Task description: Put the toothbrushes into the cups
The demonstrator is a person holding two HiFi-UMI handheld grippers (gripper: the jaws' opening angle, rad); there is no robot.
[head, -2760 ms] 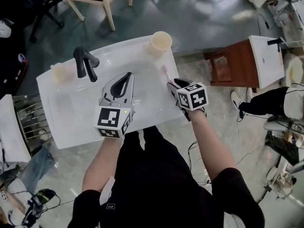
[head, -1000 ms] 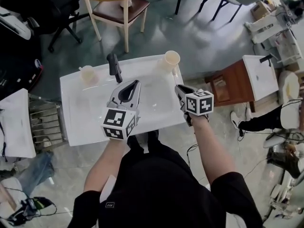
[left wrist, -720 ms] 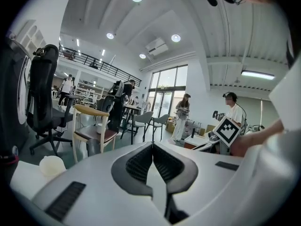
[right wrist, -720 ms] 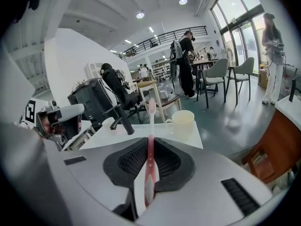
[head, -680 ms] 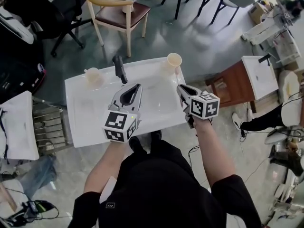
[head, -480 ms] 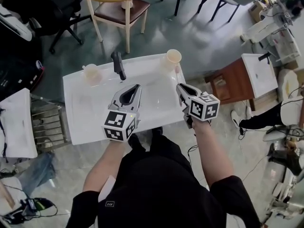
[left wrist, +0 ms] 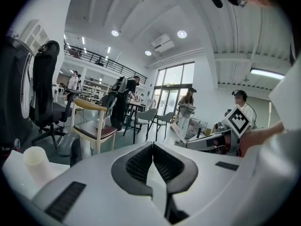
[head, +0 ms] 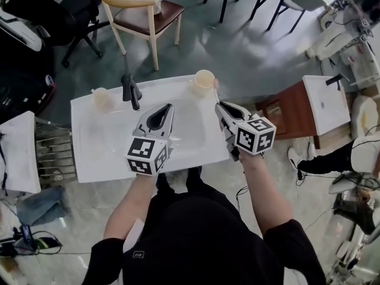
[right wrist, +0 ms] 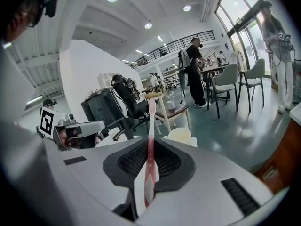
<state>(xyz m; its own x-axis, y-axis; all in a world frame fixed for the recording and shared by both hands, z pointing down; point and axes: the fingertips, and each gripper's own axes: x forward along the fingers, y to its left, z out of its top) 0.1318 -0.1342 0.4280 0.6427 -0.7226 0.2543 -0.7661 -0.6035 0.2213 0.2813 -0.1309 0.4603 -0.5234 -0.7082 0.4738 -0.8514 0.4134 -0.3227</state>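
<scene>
The left gripper [left wrist: 152, 145] has its jaws pressed together on nothing. The right gripper [right wrist: 150, 142] is clamped on a pink toothbrush [right wrist: 150, 126], slim, its paler, wider handle end lying back between the jaws. Both hang over a white table [head: 89, 153] with a black tap [head: 130, 91]. A cream cup [head: 204, 79] sits just ahead of the brush and a second cup [head: 100, 97] at the far left corner. A wooden chair [head: 139, 16] stands beyond on the grey floor [head: 249, 46]. The brush lies along the jaws, its thin end pointing forward and up toward the nearer cup.
</scene>
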